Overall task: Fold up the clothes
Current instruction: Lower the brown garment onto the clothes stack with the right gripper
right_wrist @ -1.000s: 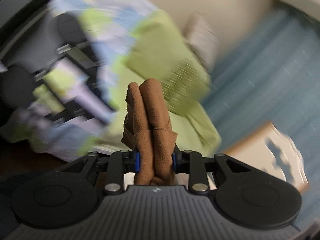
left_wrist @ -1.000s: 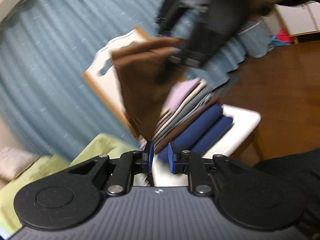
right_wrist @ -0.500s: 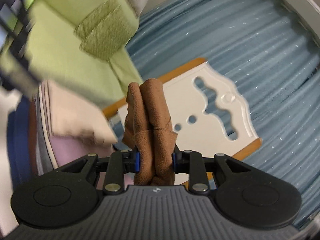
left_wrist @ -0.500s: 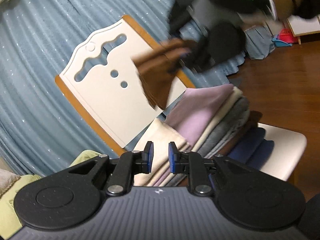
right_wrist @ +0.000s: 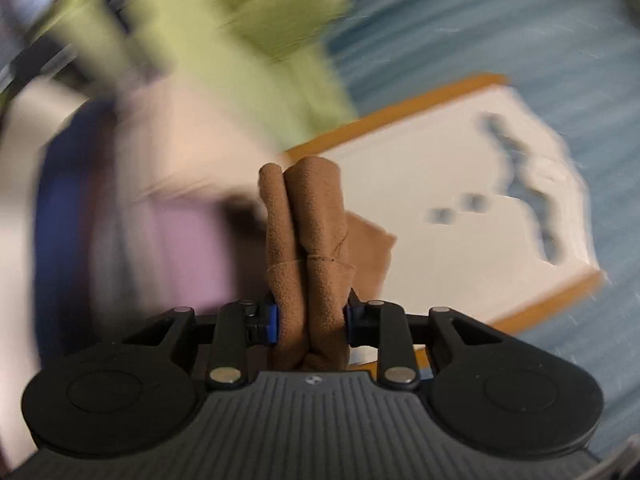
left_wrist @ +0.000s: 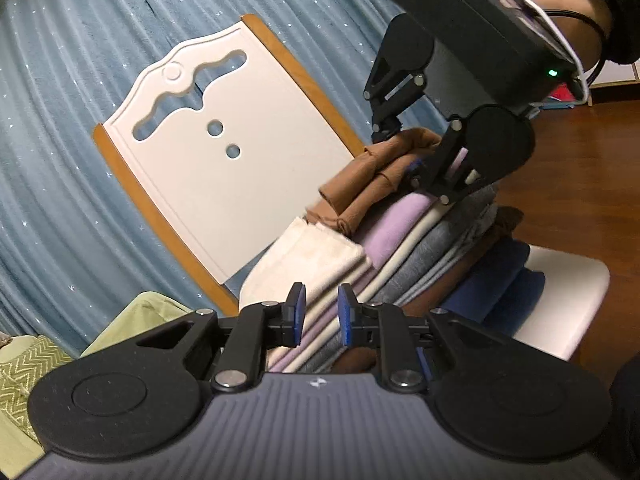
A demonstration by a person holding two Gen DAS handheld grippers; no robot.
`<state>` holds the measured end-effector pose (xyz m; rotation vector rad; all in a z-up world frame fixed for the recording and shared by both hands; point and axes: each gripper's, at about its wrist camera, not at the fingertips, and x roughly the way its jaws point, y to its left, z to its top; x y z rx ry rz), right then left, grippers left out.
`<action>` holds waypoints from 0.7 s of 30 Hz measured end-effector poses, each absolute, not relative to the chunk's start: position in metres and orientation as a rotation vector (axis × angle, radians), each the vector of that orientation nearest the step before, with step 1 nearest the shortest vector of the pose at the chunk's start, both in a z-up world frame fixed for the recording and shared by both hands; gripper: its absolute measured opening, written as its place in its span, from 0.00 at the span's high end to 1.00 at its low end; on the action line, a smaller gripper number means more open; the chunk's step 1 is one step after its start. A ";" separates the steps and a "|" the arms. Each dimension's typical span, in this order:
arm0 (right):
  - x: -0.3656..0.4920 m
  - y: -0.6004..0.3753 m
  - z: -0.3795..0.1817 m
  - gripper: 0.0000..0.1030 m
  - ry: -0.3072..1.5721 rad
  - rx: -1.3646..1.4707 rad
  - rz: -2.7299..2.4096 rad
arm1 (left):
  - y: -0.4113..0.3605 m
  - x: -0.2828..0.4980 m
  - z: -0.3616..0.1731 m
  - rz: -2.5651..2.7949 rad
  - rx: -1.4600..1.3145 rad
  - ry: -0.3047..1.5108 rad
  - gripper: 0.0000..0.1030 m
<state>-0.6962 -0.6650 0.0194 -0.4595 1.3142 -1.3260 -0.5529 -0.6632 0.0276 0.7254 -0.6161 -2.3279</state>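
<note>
White chair (left_wrist: 240, 168) against a blue curtain (left_wrist: 60, 140), piled with folded clothes (left_wrist: 420, 248)
Right gripper (right_wrist: 308, 316) clamps a folded brown garment (right_wrist: 308, 232) atop the pile; left gripper (left_wrist: 322, 314) slightly parted, empty

Blue pleated curtain (left_wrist: 60, 152), flecked with small white sparkles, across the rear of the room. White chair (left_wrist: 240, 160) with orange-brown edging and cut-out backrest, standing before it. Brown wooden floor (left_wrist: 580, 184) to the right; green bedding (left_wrist: 24, 364) at lower left.

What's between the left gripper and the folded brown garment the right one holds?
Left wrist view: the cream towel and lilac garment atop the stack; the brown garment rests beyond them.
</note>
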 end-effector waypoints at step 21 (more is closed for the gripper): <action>-0.657 -0.612 0.019 0.79 1.353 -0.577 -1.295 | -0.666 -0.545 0.023 -2.372 0.663 -0.584 0.67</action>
